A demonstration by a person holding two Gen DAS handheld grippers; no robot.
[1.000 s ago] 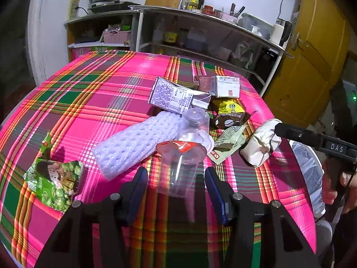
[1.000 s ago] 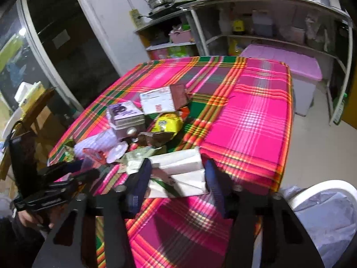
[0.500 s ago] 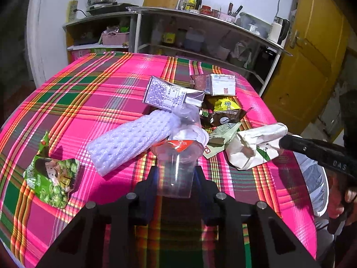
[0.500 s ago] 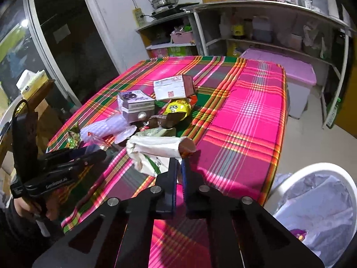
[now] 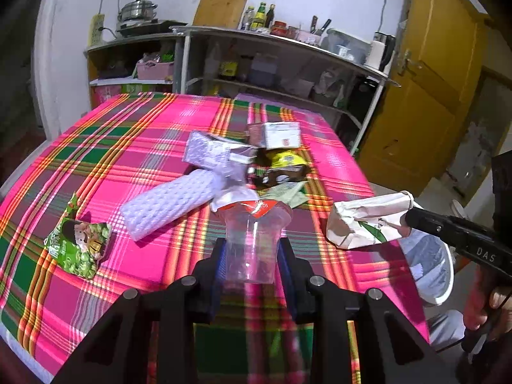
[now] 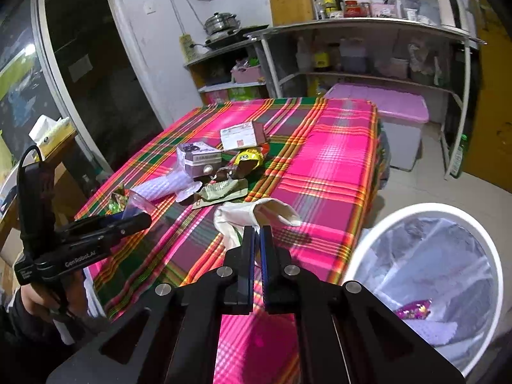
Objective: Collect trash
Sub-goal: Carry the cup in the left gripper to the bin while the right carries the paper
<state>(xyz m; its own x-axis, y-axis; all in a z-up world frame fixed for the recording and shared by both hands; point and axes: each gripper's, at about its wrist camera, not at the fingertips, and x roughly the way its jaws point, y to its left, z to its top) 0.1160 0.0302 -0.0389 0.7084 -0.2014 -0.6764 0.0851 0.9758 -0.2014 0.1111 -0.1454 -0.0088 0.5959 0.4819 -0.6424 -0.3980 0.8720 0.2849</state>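
While the left tool [image 5: 251, 256] clamps a plastic cup [image 5: 252, 240], the right tool [image 6: 257, 240] pinches a paper bag [image 6: 252, 214] near the bin [image 6: 361, 249], ready for dumping.

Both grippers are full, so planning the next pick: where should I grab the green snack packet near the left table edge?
Take the green snack packet by its raised upper corner, coming from the table's near edge; it lies flat otherwise, offering little else to pinch.

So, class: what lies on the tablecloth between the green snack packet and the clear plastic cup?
In the left wrist view, only the white foam sleeve intrudes between green snack packet and clear plastic cup; the rest is bare tablecloth.
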